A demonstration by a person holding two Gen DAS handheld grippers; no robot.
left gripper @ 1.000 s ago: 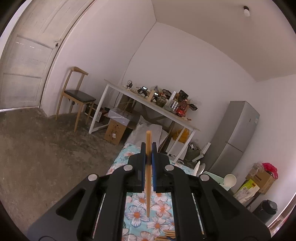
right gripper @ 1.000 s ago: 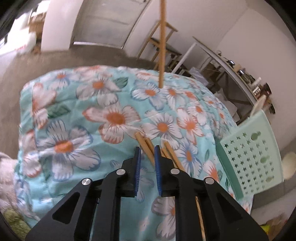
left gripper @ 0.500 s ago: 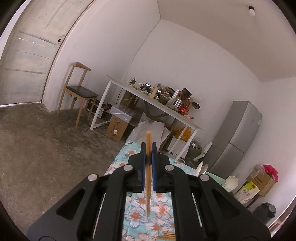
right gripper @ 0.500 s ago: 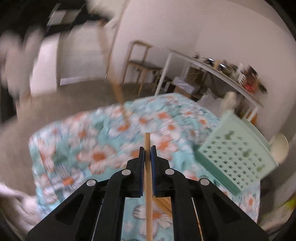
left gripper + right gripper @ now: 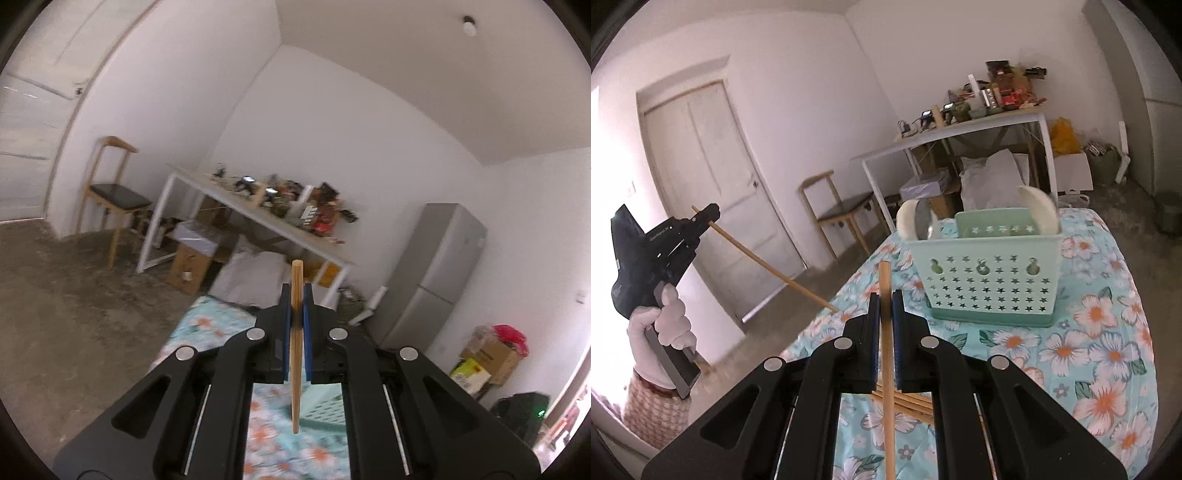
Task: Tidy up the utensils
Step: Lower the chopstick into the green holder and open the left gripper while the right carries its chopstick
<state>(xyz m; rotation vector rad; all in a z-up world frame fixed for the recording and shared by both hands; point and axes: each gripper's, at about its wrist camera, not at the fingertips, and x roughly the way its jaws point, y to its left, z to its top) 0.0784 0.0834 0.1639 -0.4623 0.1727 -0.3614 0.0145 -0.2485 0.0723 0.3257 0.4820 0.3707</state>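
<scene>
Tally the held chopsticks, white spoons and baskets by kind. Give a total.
Held chopsticks: 2, one in the left gripper, one in the right gripper
White spoons: 2
Basket: 1
Total: 5
Loose chopsticks are partly hidden and not counted.

Black claws (image 5: 885, 314) here, blue pads (image 5: 897, 325), silver screws on top. White glove (image 5: 661, 325) and a checked sleeve (image 5: 650, 410) too.

Wooden chopstick (image 5: 296, 343) upright in left claw (image 5: 296, 321)
</scene>
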